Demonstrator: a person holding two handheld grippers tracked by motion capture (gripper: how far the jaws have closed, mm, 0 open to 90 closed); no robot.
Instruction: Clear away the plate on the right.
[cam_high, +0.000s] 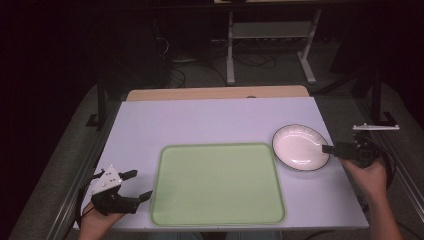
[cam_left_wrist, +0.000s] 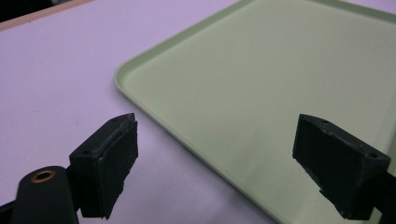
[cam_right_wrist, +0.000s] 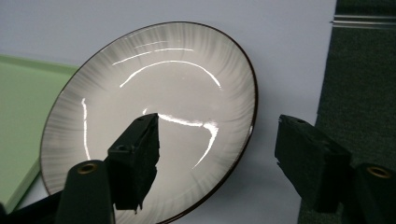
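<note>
Now the right tool straddles the near-right rim of the white bowl, one jaw over the bowl's inside, the other outside the rim; its jaws stand apart and the pads do not press on the rim. That bowl sits on the bench, just right of the green tray. Meanwhile the left tool rests wide open beside the tray's left edge, holding nothing

- Counter before me; tray lies on it, centre, near my edge.
- Plate on counter, just right of the tray's far right corner, apart from it.
- My left gripper sits left of tray, near its front left corner.
- My right gripper at the plate's right rim; one of its fingers over the plate, the other outside the rim.
</note>
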